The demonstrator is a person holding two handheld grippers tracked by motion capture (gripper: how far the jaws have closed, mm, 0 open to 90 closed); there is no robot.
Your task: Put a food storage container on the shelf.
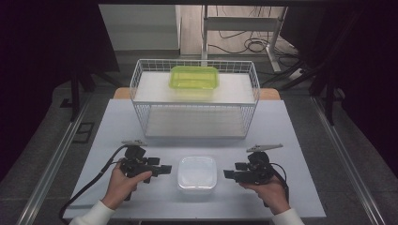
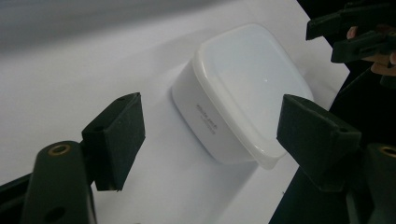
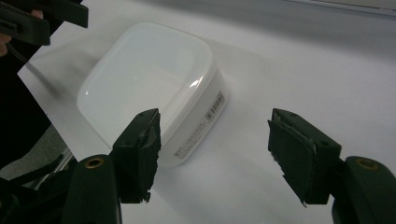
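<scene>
My two hand-held grippers, left (image 1: 165,169) and right (image 1: 227,174), flank the lidded white container (image 1: 197,172) on the worktop (image 1: 300,197), jaws spread wide, gripping nothing; lifting remains undone.

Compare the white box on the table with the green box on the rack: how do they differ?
The white box is milky white; the green box is see-through lime green. The white box sits on the table between the two grippers; the green box rests on the top shelf of the wire rack. The white box looks squarish, the green box longer. Both are lidded plastic boxes with rounded corners.
</scene>
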